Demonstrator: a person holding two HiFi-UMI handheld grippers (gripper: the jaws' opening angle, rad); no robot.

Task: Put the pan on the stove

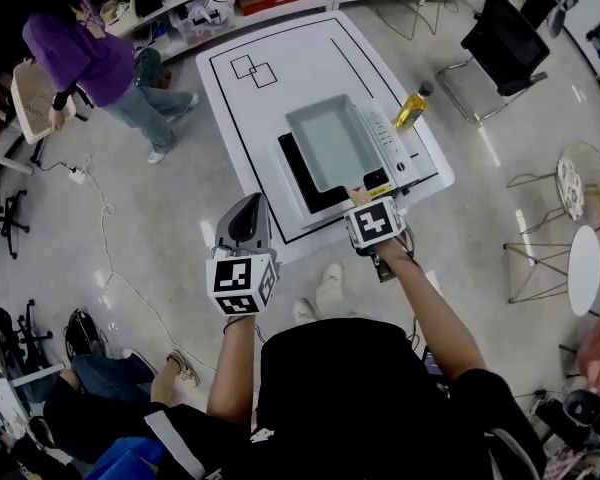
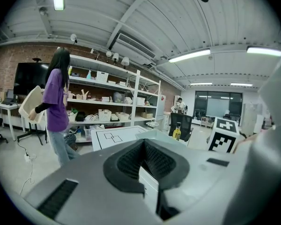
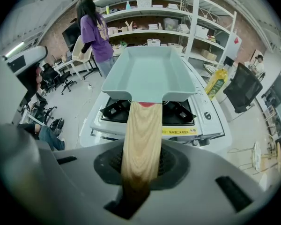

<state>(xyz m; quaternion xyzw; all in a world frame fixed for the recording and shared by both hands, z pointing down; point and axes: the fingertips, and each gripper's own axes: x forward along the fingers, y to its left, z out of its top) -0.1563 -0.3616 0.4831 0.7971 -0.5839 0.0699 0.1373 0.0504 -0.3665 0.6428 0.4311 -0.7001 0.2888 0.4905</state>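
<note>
A pale teal square pan with a wooden handle lies over the black burner of the white tabletop stove. Whether it rests on the grate I cannot tell. My right gripper is shut on the handle at the table's near edge. In the right gripper view the handle runs from my jaws out to the pan, with the stove beneath. My left gripper hangs off the table's near left corner, shut and empty, its jaws facing the room.
A yellow oil bottle stands right of the stove on the white table. A person in purple stands at the far left by shelves. A black chair and round side tables are to the right.
</note>
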